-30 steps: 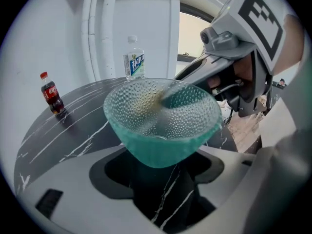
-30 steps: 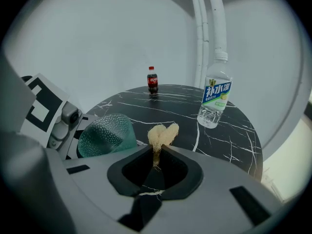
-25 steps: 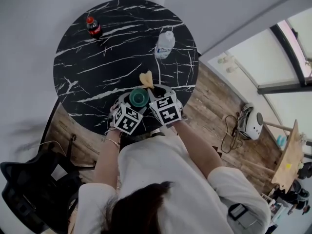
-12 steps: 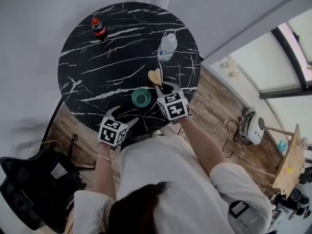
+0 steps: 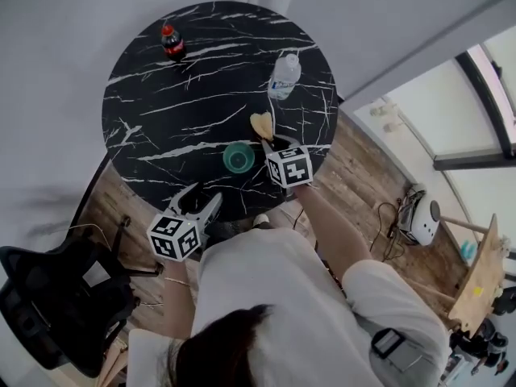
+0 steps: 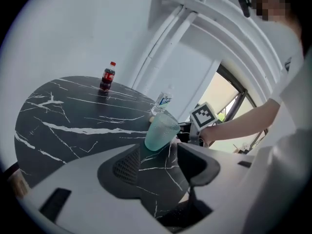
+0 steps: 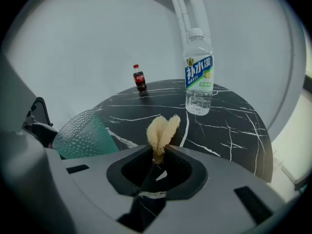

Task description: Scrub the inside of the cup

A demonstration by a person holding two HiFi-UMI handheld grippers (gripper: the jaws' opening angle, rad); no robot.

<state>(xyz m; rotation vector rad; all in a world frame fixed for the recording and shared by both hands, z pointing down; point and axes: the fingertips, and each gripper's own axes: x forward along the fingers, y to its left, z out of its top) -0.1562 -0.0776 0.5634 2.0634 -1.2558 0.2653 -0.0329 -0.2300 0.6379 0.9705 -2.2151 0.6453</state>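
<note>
Left tongs (image 6: 161, 164) empty, apart, just closing; right tongs (image 7: 158, 152) clench sponge (image 7: 163, 128), pinch unclear in head view.

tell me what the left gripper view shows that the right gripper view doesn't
Only the left gripper view: the person's forearm and a marker cube beside the green cup, plus the left gripper, jaws apart, just closing partway, nothing between them. Only the right gripper view: the right gripper shut on a tan scrubber. Both: the green cup, cola bottle, water bottle and black marble table.
</note>
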